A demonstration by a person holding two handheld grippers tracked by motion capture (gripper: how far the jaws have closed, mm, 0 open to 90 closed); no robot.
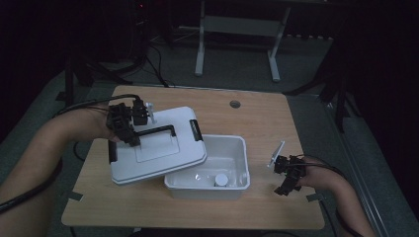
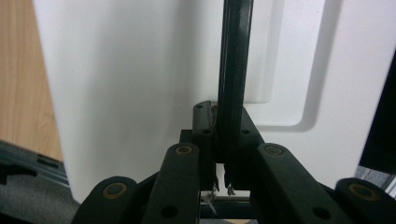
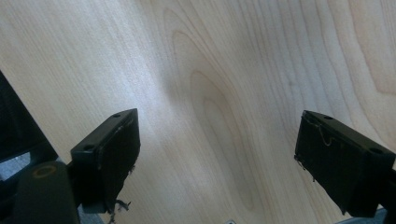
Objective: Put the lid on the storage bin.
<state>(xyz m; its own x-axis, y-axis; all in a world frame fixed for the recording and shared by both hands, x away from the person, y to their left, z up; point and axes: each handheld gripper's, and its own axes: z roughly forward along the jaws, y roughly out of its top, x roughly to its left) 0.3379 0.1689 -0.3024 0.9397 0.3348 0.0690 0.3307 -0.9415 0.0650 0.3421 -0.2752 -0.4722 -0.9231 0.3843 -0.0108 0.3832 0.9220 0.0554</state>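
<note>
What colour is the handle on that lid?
Black, on a white lid; the handle shows best in the high view.

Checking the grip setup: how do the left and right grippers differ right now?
The left gripper is shut on the lid's black handle; the right gripper is open, holding nothing. The left is raised with the tilted white lid; the right sits low over the wooden table. Both have black jaws.

High view looks down from above the near edge of the table (image 1: 257, 118). Both gripper views sit super close: left on the white lid (image 2: 130, 70), right on bare tabletop, both visible from above too.
</note>
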